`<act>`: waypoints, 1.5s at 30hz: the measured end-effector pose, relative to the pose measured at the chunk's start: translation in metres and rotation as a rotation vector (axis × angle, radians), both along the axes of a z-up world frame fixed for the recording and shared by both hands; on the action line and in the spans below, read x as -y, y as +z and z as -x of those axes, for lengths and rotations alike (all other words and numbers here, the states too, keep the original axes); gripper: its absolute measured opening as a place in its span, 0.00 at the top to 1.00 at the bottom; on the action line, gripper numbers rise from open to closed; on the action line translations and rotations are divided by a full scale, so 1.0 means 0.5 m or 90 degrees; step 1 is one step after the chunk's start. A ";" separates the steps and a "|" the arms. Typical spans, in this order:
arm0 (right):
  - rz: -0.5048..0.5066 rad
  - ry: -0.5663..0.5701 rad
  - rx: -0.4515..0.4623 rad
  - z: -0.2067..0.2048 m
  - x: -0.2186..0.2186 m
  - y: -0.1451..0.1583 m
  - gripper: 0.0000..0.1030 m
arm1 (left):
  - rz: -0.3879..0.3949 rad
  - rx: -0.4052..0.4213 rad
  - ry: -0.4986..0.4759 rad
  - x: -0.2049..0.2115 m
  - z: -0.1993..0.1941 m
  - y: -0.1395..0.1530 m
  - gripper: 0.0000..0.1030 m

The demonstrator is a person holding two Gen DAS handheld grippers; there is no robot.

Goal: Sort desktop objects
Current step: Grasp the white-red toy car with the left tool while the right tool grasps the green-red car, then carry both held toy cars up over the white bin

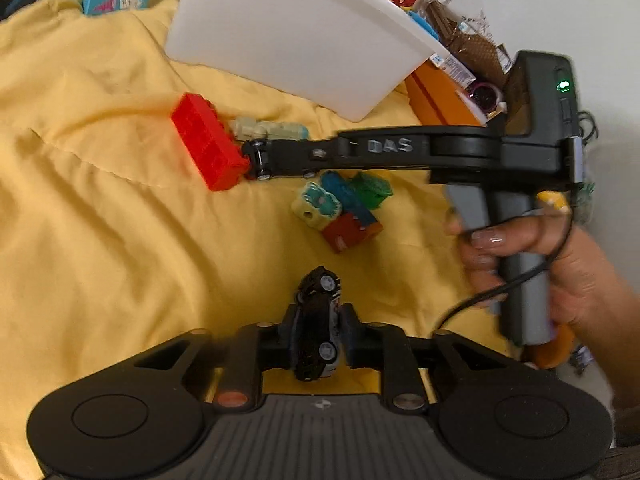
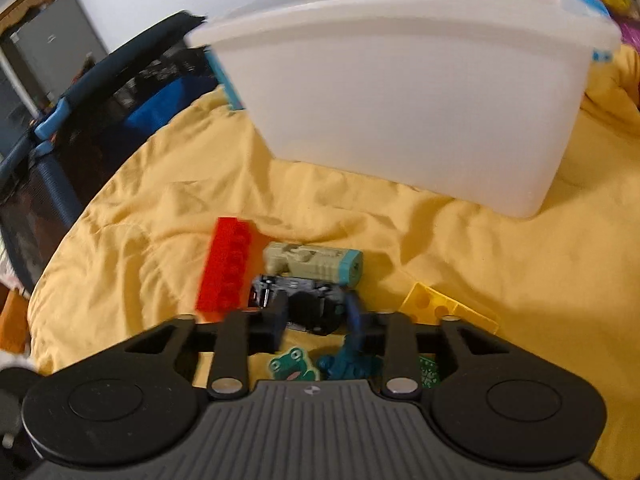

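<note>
Your left tool [image 1: 316, 338] clamped a black toy car [image 1: 318, 332]; your right tool [image 2: 316, 312] straddled another toy car [image 2: 298, 294] beside the red brick [image 2: 228, 268], jaws apart.

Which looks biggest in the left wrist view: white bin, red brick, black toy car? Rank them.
1. white bin
2. red brick and black toy car: look alike; the car sits nearer the camera, so unranked.
</note>
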State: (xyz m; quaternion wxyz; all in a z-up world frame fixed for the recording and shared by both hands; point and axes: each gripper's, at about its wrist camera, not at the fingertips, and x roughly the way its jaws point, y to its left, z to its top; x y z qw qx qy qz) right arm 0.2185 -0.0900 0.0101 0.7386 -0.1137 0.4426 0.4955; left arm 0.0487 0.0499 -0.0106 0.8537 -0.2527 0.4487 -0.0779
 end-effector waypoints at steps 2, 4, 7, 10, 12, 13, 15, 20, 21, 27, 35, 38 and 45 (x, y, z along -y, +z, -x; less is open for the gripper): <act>0.007 0.013 0.036 0.020 0.009 0.019 0.85 | -0.031 0.009 0.005 0.000 0.003 0.013 0.69; 0.016 0.031 0.091 0.052 0.018 0.037 0.87 | -0.080 0.019 0.013 -0.006 0.004 0.029 0.69; 0.016 0.052 0.146 0.097 0.034 0.056 0.90 | -0.153 0.014 0.017 -0.011 -0.002 0.034 0.71; 0.013 0.048 0.197 0.133 0.069 0.083 0.90 | -0.178 0.021 0.011 -0.012 0.004 0.045 0.71; 0.017 0.034 0.230 0.152 0.103 0.101 0.90 | -0.205 0.037 -0.005 0.000 0.012 0.058 0.69; 0.025 0.027 0.253 0.161 0.118 0.105 0.90 | -0.219 0.045 -0.017 0.011 0.015 0.064 0.67; 0.066 0.023 0.316 0.181 0.144 0.099 0.90 | -0.264 0.057 -0.043 0.041 0.013 0.072 0.62; 0.165 0.070 0.406 0.210 0.178 0.036 0.90 | -0.374 0.060 -0.085 0.096 0.006 0.065 0.59; 0.173 0.085 0.420 0.218 0.180 0.024 0.90 | -0.391 0.053 -0.089 0.102 0.003 0.060 0.59; 0.171 0.167 0.357 0.254 0.190 0.011 0.86 | -0.401 0.032 -0.096 0.112 -0.002 0.045 0.51; 0.063 0.041 0.198 0.220 0.202 0.059 0.56 | -0.419 0.033 -0.093 0.124 -0.007 0.044 0.51; 0.073 -0.043 0.190 0.190 0.182 0.047 0.57 | -0.434 0.032 -0.096 0.130 -0.014 0.041 0.51; 0.102 -0.101 0.115 0.150 0.174 -0.025 0.57 | -0.433 0.030 -0.111 0.129 -0.014 0.028 0.54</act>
